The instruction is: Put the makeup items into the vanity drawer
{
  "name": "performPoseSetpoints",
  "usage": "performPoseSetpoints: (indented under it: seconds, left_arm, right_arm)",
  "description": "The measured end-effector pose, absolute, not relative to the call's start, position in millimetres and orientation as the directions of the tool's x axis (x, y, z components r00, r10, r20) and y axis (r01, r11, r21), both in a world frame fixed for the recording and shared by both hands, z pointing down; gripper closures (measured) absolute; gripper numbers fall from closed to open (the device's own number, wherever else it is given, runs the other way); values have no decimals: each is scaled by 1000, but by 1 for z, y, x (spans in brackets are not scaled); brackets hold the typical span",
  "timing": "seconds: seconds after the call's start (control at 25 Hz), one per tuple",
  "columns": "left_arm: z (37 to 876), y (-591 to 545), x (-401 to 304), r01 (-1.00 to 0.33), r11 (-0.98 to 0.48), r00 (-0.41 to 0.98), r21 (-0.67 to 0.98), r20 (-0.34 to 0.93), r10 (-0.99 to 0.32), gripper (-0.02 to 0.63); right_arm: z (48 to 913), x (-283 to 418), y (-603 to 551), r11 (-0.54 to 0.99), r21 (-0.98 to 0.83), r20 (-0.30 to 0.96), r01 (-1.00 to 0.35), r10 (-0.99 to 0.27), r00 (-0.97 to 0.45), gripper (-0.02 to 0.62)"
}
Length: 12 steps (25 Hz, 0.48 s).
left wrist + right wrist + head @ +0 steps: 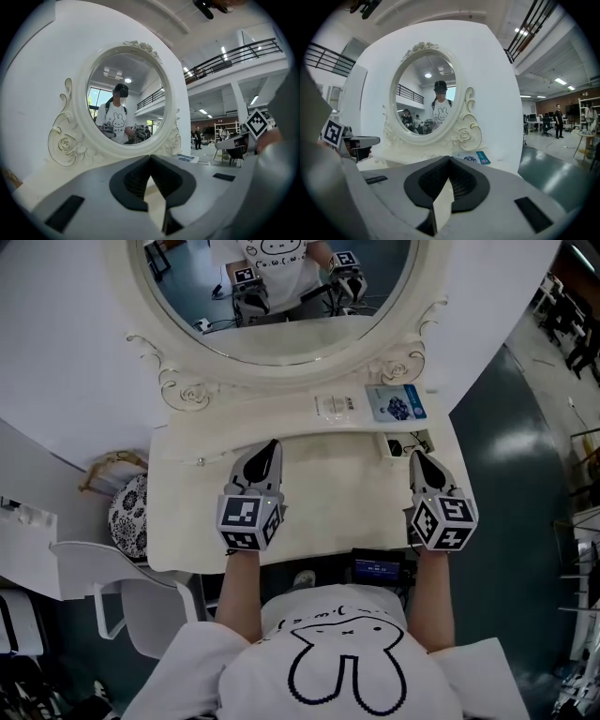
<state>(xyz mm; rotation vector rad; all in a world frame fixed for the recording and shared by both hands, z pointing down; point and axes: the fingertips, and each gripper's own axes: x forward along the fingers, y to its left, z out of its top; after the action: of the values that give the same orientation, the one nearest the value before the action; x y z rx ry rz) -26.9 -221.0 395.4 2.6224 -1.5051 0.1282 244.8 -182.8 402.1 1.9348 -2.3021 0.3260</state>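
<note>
— What are the two grippers doing?

— Both hang over the cream vanity top (pixel 337 498), pointing toward the oval mirror (pixel 281 306). The left gripper (pixel 272 447) has its jaws pressed together at the tips, with nothing between them. The right gripper (pixel 416 457) is the same: jaws closed, empty.

— And the makeup items?

— Two flat ones lie on the raised ledge under the mirror, toward the right. A white box (pixel 337 407) sits just beside a blue-printed packet (pixel 396 403). Both are well beyond the gripper tips, and the right gripper is the nearer one.

— Where is the drawer?

— I cannot make it out from above. Only a small knob (pixel 200 462) shows on the ledge front, left of the left gripper.

— Anything else nearby?

— A white chair (pixel 98 582) stands at the vanity's left corner, beside a round black-and-white patterned thing (pixel 125 512).
</note>
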Motion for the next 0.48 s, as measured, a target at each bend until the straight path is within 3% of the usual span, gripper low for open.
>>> performPoseSetpoints:
  seconds: [0.48]
  left_arm:
    - [387,-194,-39,-813,-579,581,52,106,-807,584]
  right_arm:
    - [390,221,-128,82,-5,183,-997,-980,-82,601]
